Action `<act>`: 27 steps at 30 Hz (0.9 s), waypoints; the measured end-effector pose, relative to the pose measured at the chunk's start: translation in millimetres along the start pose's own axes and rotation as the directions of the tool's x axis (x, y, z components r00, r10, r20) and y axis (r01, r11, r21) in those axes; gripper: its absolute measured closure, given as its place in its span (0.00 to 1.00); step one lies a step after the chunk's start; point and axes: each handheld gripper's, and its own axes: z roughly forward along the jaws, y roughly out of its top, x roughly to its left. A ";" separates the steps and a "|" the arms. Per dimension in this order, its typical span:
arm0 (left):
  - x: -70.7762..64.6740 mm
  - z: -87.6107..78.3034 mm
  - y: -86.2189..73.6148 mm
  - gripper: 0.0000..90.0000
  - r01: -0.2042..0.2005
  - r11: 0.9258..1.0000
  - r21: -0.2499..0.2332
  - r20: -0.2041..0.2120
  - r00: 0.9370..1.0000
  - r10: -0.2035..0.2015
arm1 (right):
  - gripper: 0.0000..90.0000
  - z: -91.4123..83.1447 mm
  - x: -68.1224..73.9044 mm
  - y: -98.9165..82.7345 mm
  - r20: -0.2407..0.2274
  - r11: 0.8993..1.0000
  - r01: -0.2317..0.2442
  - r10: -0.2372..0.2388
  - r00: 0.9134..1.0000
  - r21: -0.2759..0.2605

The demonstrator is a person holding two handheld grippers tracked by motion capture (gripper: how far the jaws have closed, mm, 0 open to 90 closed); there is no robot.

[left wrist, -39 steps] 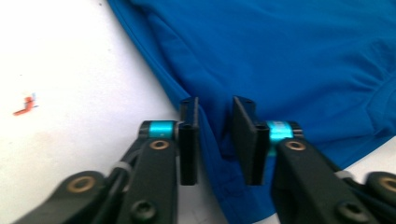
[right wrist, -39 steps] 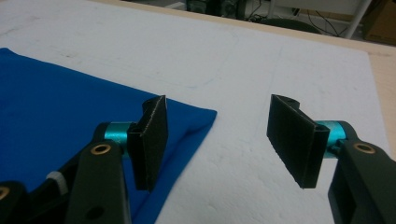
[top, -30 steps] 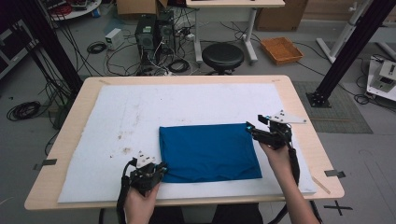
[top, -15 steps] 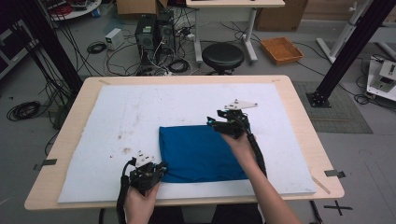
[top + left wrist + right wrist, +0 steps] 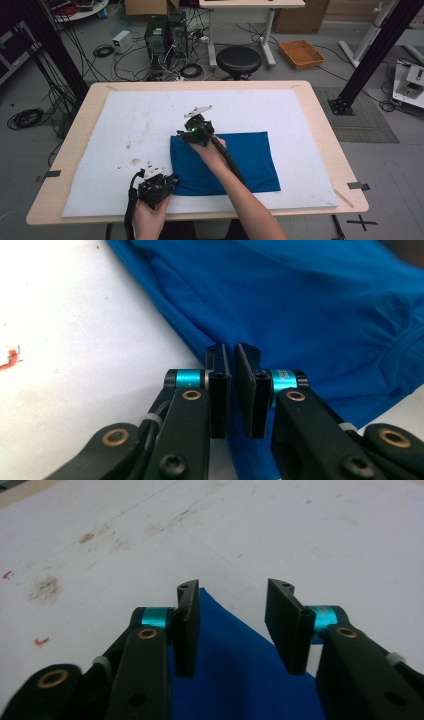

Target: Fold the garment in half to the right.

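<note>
tongs point(image 5: 232, 390): nearly closed, pinching cloth edge | blue cloth point(image 5: 310, 305) | white mat point(image 5: 75, 365)

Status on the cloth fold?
Done: cloth lies as a flat rectangle on the mat. In hand: left gripper shut on its near-left corner; right gripper, jaws just closing, straddles the far-left corner, not pinched yet. Left: pinch and fold.

Far mat point(image 5: 250, 102): bare and open, room to pass.
Left mat: bare but stained.
Near edge: left gripper point(image 5: 165, 186) and right forearm point(image 5: 235, 185) across the cloth point(image 5: 250, 160) block passage.
</note>
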 end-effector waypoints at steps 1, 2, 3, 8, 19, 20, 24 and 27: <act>0.0 -0.2 -0.1 0.93 -0.001 1.000 0.000 0.000 1.000 0.001 | 0.68 6.9 2.5 1.8 0.001 1.000 0.007 -0.007 1.000 0.017; 0.1 -0.2 -0.2 0.93 0.001 1.000 0.000 0.002 1.000 -0.001 | 0.69 13.3 4.9 3.3 0.002 0.999 0.018 -0.018 1.000 0.030; 0.3 -0.2 -0.1 0.93 0.002 1.000 0.001 0.004 1.000 -0.002 | 0.69 18.8 7.2 4.9 0.001 0.999 0.020 -0.020 1.000 0.043; 0.0 0.0 -0.1 0.93 0.000 1.000 0.000 0.001 1.000 0.000 | 0.74 38.8 17.0 11.0 0.013 0.995 0.052 -0.053 0.999 0.087; -1.6 0.1 0.2 0.93 -0.010 1.000 -0.002 -0.004 1.000 0.010 | 0.96 51.4 16.9 9.8 0.027 0.988 0.083 -0.087 0.996 0.133; -1.9 0.0 0.3 0.93 -0.007 1.000 -0.005 -0.002 1.000 0.007 | 0.97 50.2 16.6 10.2 0.024 0.989 0.076 -0.080 0.997 0.126; -3.4 -3.7 2.6 0.93 -0.020 1.000 -0.018 0.007 1.000 0.020 | 0.97 41.6 15.5 13.5 0.016 0.994 0.060 -0.062 0.998 0.096; -9.6 -7.9 7.3 0.94 -0.030 0.998 -0.046 0.027 0.999 0.031 | 0.97 28.2 11.3 17.5 -0.009 0.997 0.050 -0.049 0.999 0.057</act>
